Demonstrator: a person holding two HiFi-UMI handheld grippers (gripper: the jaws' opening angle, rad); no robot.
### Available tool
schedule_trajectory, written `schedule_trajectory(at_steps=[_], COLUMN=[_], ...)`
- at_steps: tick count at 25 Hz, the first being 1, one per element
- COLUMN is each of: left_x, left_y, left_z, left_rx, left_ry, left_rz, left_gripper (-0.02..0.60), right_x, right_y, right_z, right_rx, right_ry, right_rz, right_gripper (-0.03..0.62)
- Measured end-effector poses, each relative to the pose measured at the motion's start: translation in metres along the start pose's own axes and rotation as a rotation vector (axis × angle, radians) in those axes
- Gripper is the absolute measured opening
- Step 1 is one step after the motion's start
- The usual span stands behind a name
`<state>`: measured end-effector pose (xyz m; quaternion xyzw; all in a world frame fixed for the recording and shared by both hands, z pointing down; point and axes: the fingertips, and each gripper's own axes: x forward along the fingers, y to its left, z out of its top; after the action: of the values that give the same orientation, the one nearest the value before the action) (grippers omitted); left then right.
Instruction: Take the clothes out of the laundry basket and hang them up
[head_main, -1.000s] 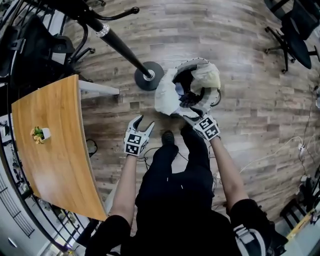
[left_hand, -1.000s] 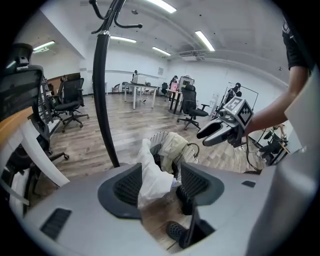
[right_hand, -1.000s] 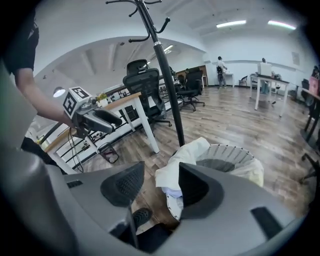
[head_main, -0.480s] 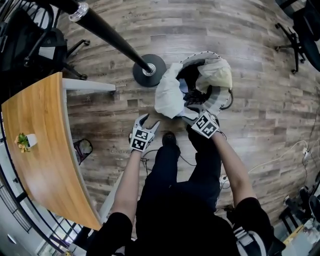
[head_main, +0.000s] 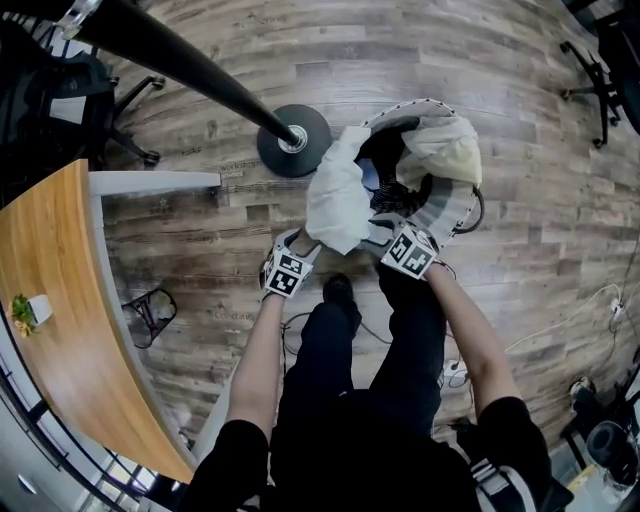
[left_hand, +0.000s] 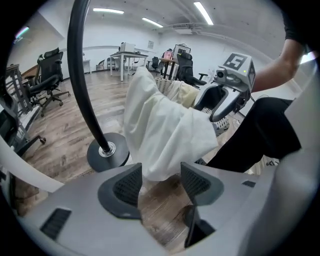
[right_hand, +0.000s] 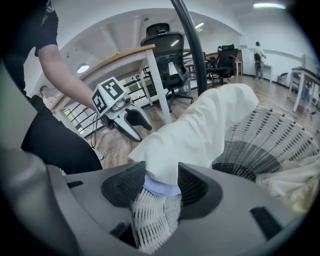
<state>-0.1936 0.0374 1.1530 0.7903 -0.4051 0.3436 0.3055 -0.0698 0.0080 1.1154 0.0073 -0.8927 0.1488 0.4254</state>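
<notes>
"Where's the laundry basket (head_main: 455, 208)?"

"On the wooden floor (head_main: 190, 225) in front of me, beside the stand's round base (head_main: 293, 141). A white cloth (head_main: 335, 195) is draped over its near rim."

"Your left hand-held gripper (left_hand: 160, 176)?"

"Jaws wide and empty. The cloth's lower edge hangs just ahead of them."

"And the right hand-held gripper (right_hand: 161, 180)?"

"Jaws apart, astride the basket's rim. The cloth and a pale lilac hem (right_hand: 159, 189) are between the pads, not clamped."
</notes>
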Motion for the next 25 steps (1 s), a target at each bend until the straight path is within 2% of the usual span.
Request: schedule_trajectory(at_steps=[1,3,7,9,14,16,20,25], left_x=[0.006,0.017,0.029,0.028,0.002,-0.018,-0.066,-0.129], left_y=[0.003,0.004,0.003,0.002,0.001,0.004,0.005,0.002], left_z=[-0.004,-0.008,-0.007,-0.002,0.01,0.016,0.033,0.078], left_rx=[0.0,-0.002,-0.015,-0.036,-0.081,-0.089,-0.051,-0.061], left_ry=[0.006,0.015,0.012,-0.001,-0.009,-0.005,0.004,-0.06], left_rz=[-0.002,-0.014,-0.026,-0.033,-0.057,-0.038,0.013,0.079], left_gripper=[0.267,0.261,0.084,0.038,0.023,0.023,0.023,0.023], right_x=[0.003,0.006,0.007,0.007,-0.012,-0.025,-0.059,-0.108], right_y=[-0.001,-0.002,0.003,0.007,0.009,0.008,0.013,0.033], right_z=[-0.001,-0.003,-0.003,-0.003,0.012,0.022,0.051,0.098], right_rx=[-0.002,0.0,0.002,0.004,0.052,0.066,0.107,0.102], right_ry=[0.0,-0.007,-0.014,-0.011,-0.044,-0.065,-0.13,-0.198], right_rz=[0.005,0.019,0.049,0.05,0.015,-0.019,-0.082,-0.147], right_gripper=[0.207,0.14,0.025,0.018,0.017,0.015,0.015,0.015])
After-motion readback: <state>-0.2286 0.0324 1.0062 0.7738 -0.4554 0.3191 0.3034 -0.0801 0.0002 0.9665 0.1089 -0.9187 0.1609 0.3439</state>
